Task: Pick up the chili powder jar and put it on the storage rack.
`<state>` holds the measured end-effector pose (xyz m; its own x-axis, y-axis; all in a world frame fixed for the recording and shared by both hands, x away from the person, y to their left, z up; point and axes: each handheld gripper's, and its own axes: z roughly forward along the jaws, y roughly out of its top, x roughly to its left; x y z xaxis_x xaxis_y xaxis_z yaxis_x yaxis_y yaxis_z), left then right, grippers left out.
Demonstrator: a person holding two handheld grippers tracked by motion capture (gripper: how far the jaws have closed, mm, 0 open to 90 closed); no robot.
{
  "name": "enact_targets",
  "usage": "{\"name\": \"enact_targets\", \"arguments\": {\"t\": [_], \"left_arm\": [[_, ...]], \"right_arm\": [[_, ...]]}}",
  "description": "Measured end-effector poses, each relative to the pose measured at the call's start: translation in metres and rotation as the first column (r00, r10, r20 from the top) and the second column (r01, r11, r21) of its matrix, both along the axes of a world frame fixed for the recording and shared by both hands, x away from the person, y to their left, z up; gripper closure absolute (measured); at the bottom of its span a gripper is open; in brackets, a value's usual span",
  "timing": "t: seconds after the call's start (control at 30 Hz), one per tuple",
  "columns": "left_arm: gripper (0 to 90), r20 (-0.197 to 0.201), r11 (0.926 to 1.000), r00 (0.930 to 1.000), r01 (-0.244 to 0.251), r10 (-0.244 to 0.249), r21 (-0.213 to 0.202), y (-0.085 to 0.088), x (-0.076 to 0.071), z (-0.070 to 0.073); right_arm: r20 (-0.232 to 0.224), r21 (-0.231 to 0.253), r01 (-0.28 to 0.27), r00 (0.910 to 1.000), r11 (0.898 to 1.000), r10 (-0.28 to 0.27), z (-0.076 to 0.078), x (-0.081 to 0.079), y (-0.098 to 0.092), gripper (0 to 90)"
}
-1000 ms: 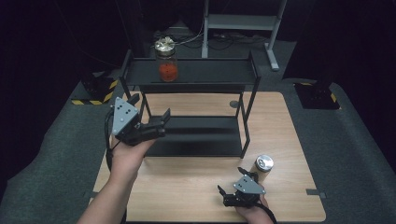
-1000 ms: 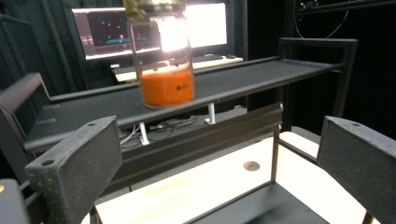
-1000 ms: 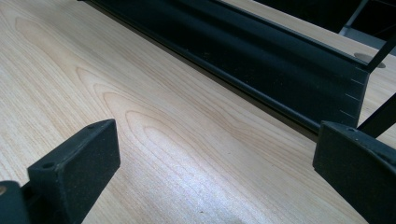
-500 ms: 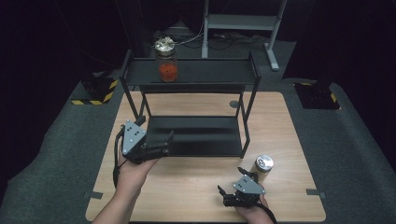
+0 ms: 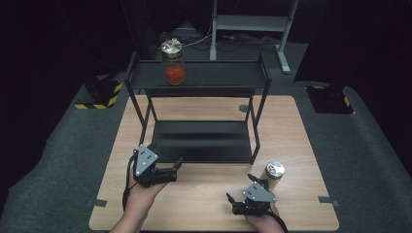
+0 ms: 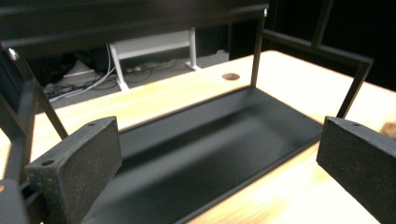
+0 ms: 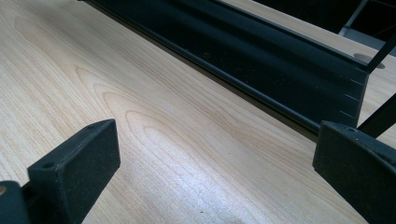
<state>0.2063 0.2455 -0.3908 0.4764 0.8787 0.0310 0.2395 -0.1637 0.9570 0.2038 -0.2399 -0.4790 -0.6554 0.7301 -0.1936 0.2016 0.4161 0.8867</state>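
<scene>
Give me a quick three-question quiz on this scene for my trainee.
1. True or false: the jar stands on the rack's top shelf.
2. Which gripper is nearer the can? A left gripper B right gripper
3. Fill in: the left gripper's jaws are ____.

Key: 1 true. 2 B. 3 open, with nothing between them; the bottom shelf lies ahead.
</scene>
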Motion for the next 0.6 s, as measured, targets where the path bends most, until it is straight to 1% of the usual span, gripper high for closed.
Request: {"name": "enact_targets", "arguments": {"t": [0.07, 0.17, 0.23, 0.4, 0.5, 0.6], "left_arm": [[0.3, -0.016, 1.0, 0.9999, 0.003, -0.003, 0.009, 0.0, -0.001, -0.006], [0.3, -0.034, 0.9999, 0.9994, 0.006, -0.006, 0.008, -0.001, -0.002, -0.015], [0.3, -0.044, 0.9997, 0.999, 0.01, -0.009, 0.021, -0.001, -0.003, -0.021], [0.3, -0.079, 0.9996, 0.9968, 0.011, -0.009, 0.026, 0.0, -0.005, -0.037], [0.4, -0.113, 0.9997, 0.9936, 0.005, -0.002, 0.024, 0.001, -0.006, -0.049], [0.3, -0.14, 0.9991, 0.9902, 0.002, 0.004, 0.042, 0.001, -0.007, -0.059]], "right_arm": [[-0.001, 0.0, 0.001, 1.0, 1.0, -0.001, 0.0, 0.0, 0.0, 0.0], [-0.001, 0.0, 0.001, 1.0, 1.0, -0.001, 0.0, 0.0, 0.0, 0.0], [0.0, 0.0, 0.001, 1.0, 1.0, -0.001, 0.0, 0.0, 0.0, 0.0], [0.0, 0.0, 0.002, 1.0, 1.0, -0.002, 0.0, 0.0, 0.0, 0.0], [0.001, -0.001, 0.002, 1.0, 1.0, -0.002, 0.0, 0.0, 0.001, 0.0], [0.002, -0.003, 0.003, 1.0, 1.0, -0.003, 0.0, -0.001, 0.001, 0.0]]}}
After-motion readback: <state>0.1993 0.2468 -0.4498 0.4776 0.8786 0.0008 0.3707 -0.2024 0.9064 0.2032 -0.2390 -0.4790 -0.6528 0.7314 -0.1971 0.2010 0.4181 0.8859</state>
